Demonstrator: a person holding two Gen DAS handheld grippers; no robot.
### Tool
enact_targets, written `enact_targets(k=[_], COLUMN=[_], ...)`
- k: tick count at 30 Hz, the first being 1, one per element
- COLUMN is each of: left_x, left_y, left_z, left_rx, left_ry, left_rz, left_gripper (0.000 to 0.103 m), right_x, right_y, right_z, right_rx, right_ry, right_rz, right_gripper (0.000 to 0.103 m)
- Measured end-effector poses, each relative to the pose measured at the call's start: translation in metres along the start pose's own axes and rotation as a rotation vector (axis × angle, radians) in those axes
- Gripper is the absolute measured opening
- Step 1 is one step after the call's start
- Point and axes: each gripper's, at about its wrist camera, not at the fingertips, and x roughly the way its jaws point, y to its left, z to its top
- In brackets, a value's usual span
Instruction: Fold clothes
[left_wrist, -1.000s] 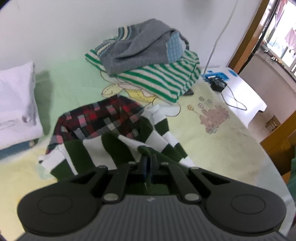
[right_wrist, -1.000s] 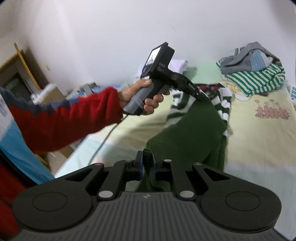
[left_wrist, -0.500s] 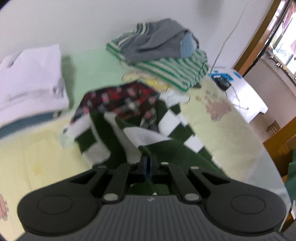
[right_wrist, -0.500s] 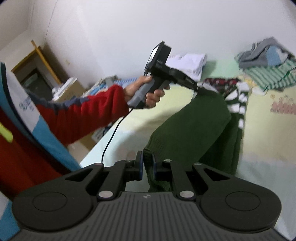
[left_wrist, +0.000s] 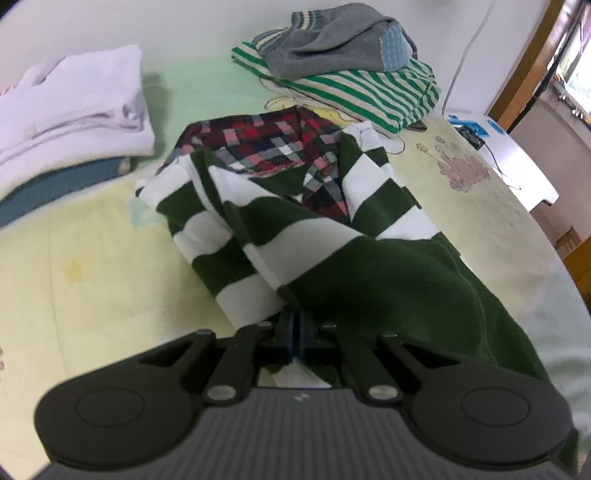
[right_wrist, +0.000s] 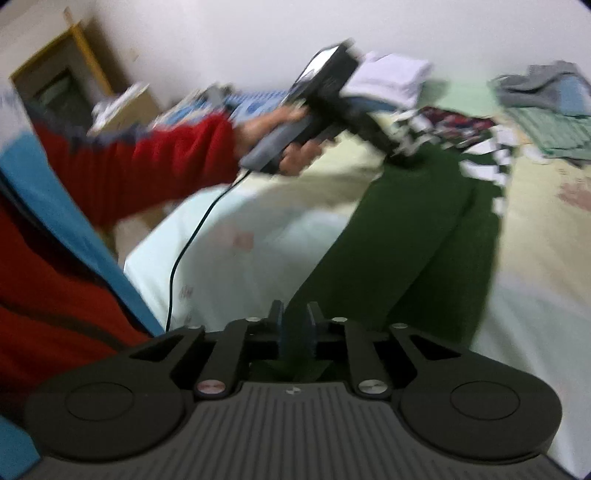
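Observation:
A dark green sweater with green-and-white striped sleeves (left_wrist: 369, 273) lies stretched along the bed, its upper part over a red plaid shirt (left_wrist: 273, 144). My left gripper (left_wrist: 295, 326) is shut on the sweater's fabric near a striped sleeve. My right gripper (right_wrist: 295, 325) is shut on the plain green hem end of the sweater (right_wrist: 406, 236). In the blurred right wrist view the left gripper (right_wrist: 402, 157) shows held by a hand in a red sleeve, clamped on the sweater's far end.
A pile of grey and green-striped clothes (left_wrist: 354, 70) sits at the back of the bed. Folded white and blue laundry (left_wrist: 70, 107) lies at the left. A white side table with a cable (left_wrist: 517, 162) stands at the right, past the bed edge.
Both grippers have pulled back toward the near end of the bed, drawing the sweater out longer and flatter. The striped sleeves now lie spread over the plaid shirt.

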Motion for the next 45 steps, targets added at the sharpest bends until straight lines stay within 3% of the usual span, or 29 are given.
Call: enact_targets(k=[6,9,12,14,15,16,19,24,27,35,38,40,43,45], left_x=[0.001,0.001,0.001,0.002,0.002,0.002,-0.001,-0.019,-0.024,-0.008,-0.015,-0.024,-0.038,-0.049], left_y=[-0.002,-0.002,-0.006,-0.009,-0.009,-0.009,-0.011,-0.011,-0.010,-0.010,-0.009,-0.007,-0.009,-0.013], left_z=[0.000,0.001,0.001,0.000,0.001,0.001,0.002,-0.002,-0.009,-0.020,-0.023,-0.027,-0.036,-0.042], left_rx=[0.010,0.007,0.026,0.034,0.034,0.034,0.042,0.050,0.062,0.077,0.088,0.097,0.138,0.155], left_ry=[0.004,0.006,0.002,0.000,0.000,-0.001,-0.010,-0.044,-0.041,-0.018,-0.023,-0.033,-0.053,-0.079], left_rz=[0.009,0.013,0.032,0.043,0.044,0.046,0.055,0.048,0.051,0.050,0.054,0.065,0.141,0.165], left_gripper=[0.000,0.000,0.000,0.000,0.000,0.000,0.000,0.000,0.000,0.000,0.000,0.007,0.007,0.006], right_x=[0.053,0.068,0.076,0.077,0.076,0.074,0.066,0.043,0.035,0.062,0.056,0.039,0.012,0.009], right_y=[0.013,0.025,0.037,0.035,0.033,0.032,0.030,0.027,0.026,0.019,0.014,0.002,-0.023,-0.043], right_z=[-0.013,-0.023,-0.033,-0.031,-0.029,-0.028,-0.023,-0.012,-0.012,-0.032,-0.022,-0.005,0.027,0.047], right_rx=[-0.212,-0.379,-0.535,-0.521,-0.506,-0.497,-0.478,-0.424,-0.423,-0.406,-0.345,-0.294,-0.204,-0.161], right_ry=[0.104,0.161,0.202,0.211,0.218,0.224,0.227,0.220,0.259,0.333,0.385,0.324,0.161,0.044], right_rz=[0.015,-0.015,-0.042,-0.036,-0.029,-0.022,-0.005,0.069,0.105,0.099,0.148,0.168,0.117,-0.003], right_gripper=[0.029,0.039,0.039,0.037,0.032,0.018,0.011,0.010,0.010,0.012,0.018,0.018,0.018,0.018])
